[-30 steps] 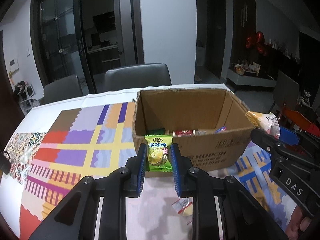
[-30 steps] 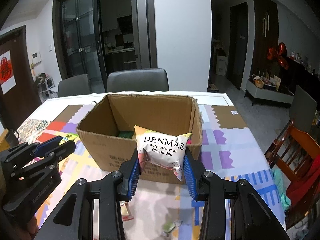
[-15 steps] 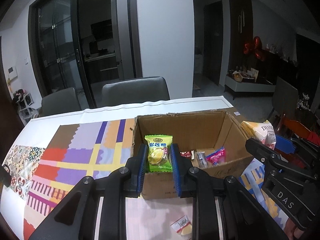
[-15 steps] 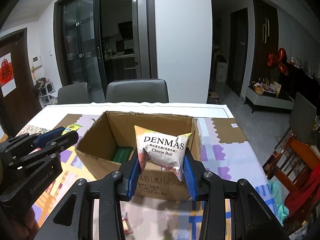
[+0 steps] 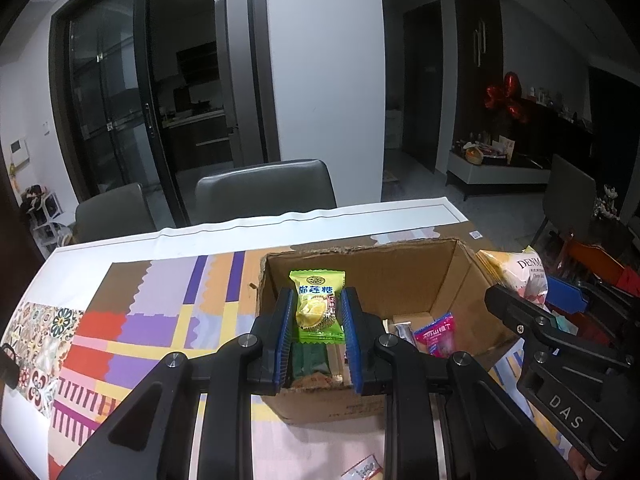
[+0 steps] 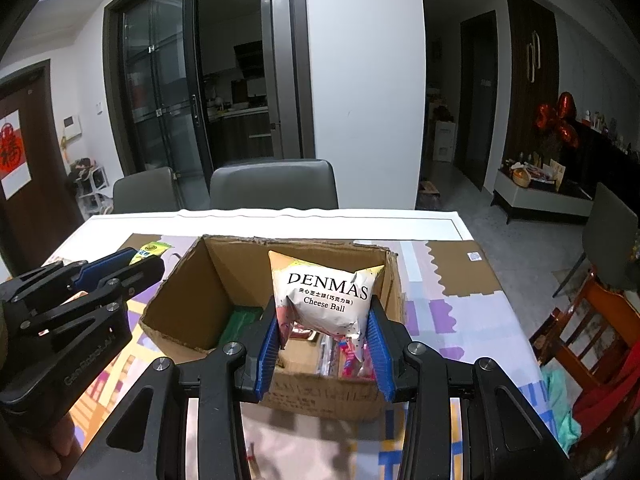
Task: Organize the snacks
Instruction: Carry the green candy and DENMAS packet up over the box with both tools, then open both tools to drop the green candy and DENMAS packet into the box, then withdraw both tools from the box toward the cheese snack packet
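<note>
**Both claws loaded and poised over the open box**

While each claw carries a packet, the relation that governs the coming move is a vertical one: the cardboard box (image 5: 368,400) lies below and just ahead of both, its open top facing up.

Left claw (image 5: 318,322): clamped on a green durian candy packet (image 5: 319,304), held upright with its long axis vertical, blue pads pressing its two side edges. In the left wrist view the packet hangs over the box's near-left corner, inside the line of the near wall, above a dark green packet (image 5: 310,360) lying on the box floor.

Right claw (image 6: 324,330): clamped on a white Denmas cheese ball bag (image 6: 326,296), also upright, pads gripping its lower sides; the bag bulges above the pads. In the right wrist view it hangs over the near-right part of the box (image 6: 320,396), above a pink wrapper (image 6: 348,356) and other small packets.

Judgement: both packets appear clear of the near wall, so release should drop each inside. Neither hand is plainly nearer; they stand side by side, well apart across the box's width. The bag is the bulkier item and may settle on the packets beneath it.

Outstanding: at least one small red-and-white wrapper (image 5: 366,472) lies on the patterned counter (image 5: 140,320) in front of the box, outside it.
</note>
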The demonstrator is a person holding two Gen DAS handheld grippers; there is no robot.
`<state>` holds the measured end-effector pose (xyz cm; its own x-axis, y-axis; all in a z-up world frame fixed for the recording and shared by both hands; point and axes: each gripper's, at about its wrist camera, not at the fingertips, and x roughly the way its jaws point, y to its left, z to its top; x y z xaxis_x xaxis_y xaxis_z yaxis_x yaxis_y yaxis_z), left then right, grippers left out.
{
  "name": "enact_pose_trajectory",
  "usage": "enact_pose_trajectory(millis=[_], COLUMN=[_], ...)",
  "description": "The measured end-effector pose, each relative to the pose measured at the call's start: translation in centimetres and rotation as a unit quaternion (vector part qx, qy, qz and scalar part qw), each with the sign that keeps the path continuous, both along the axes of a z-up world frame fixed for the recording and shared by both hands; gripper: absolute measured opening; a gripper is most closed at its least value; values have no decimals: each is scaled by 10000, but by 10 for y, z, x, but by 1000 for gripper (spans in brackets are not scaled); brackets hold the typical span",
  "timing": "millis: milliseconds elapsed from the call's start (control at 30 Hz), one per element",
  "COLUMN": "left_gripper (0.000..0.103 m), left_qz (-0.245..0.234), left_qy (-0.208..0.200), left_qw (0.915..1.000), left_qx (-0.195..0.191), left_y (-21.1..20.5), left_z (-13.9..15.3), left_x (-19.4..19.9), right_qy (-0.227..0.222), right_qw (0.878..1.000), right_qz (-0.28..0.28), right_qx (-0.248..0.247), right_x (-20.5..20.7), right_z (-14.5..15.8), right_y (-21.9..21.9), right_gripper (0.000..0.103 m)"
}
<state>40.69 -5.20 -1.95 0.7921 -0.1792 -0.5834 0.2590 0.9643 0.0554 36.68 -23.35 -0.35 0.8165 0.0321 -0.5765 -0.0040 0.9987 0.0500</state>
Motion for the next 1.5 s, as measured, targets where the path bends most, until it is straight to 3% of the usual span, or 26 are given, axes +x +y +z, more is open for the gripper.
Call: enact_pose_trajectory(millis=[900,1000,1100,1233,1500], left_gripper=[26,36,44,49,64], left_qz=[42,62,134,199,328], left_qy=[210,178,85,74,-112], left_qw=[9998,9998,9998,9996,9992], left_qx=[-15,20,150,169,183], left_y=[0,0,0,1,6], left_z=[-15,-15,-15,-14,-7], left_x=[28,29,28,27,19], right_qy=[175,209,204,123,43], right_qw=[9998,9997,9998,9999,9997], right_qz=[64,69,12,-97,-210], right_qx=[-34,-58,-23,0,-76], right_x=[37,41,42,42,38], right_z=[-15,-17,-19,-17,-13], right_y=[7,8,5,1,-1], right_gripper=[43,44,55,82,86])
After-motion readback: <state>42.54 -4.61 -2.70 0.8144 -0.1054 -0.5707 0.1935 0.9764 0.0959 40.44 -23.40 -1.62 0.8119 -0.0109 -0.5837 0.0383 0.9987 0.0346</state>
